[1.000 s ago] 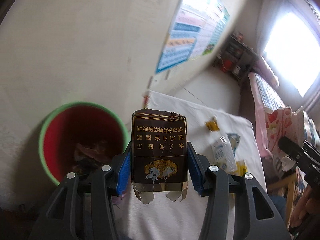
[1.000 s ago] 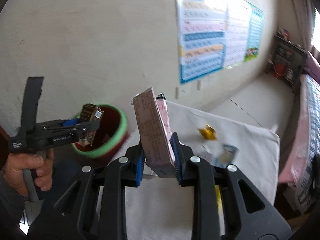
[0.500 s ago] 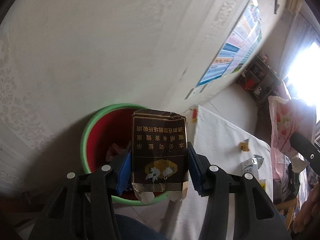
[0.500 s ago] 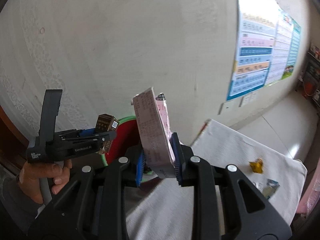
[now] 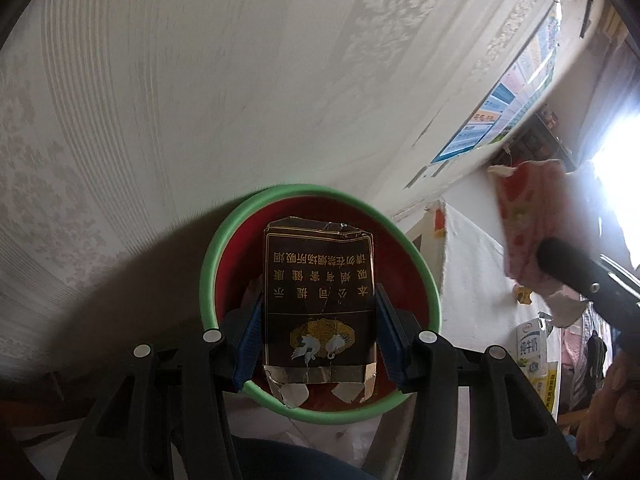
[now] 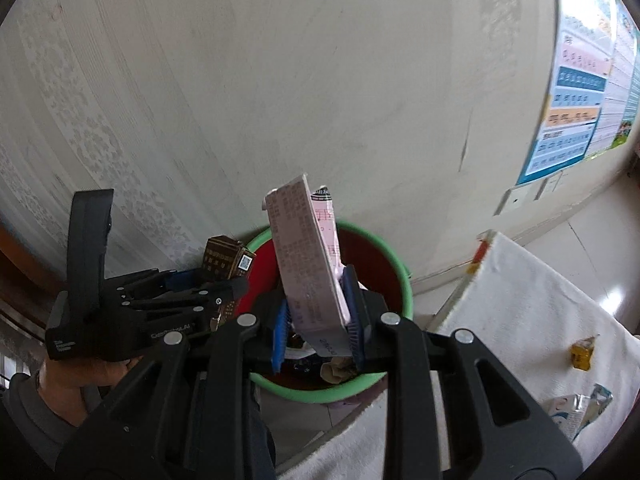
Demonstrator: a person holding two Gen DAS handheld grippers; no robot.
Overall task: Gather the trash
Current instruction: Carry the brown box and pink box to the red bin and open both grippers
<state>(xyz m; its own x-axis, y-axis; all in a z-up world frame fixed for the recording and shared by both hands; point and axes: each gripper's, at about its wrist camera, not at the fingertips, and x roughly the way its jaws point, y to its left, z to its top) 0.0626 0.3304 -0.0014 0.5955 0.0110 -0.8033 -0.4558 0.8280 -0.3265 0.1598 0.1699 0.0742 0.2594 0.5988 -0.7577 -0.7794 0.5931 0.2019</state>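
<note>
My left gripper [image 5: 318,328] is shut on a dark brown cigarette pack [image 5: 318,292] with gold print, held right over the red bin with a green rim [image 5: 208,264]. The pack [image 6: 224,258] and left gripper [image 6: 224,292] also show in the right wrist view, at the bin's left edge. My right gripper [image 6: 318,320] is shut on a flat pink box [image 6: 306,264], held upright above the same bin [image 6: 406,300], which holds several scraps. The pink box [image 5: 528,224] shows at the right of the left wrist view.
A table with a white cloth [image 6: 532,300] stands right of the bin; a yellow wrapper [image 6: 582,354], a crumpled blue-white pouch [image 6: 576,408] and a milk carton [image 5: 532,348] lie on it. A patterned wall [image 6: 280,80] with a poster [image 6: 576,100] is just behind the bin.
Both grippers swung left, away from the table, and now hold the cigarette pack and the pink box over the bin. Both stay shut on their items.
</note>
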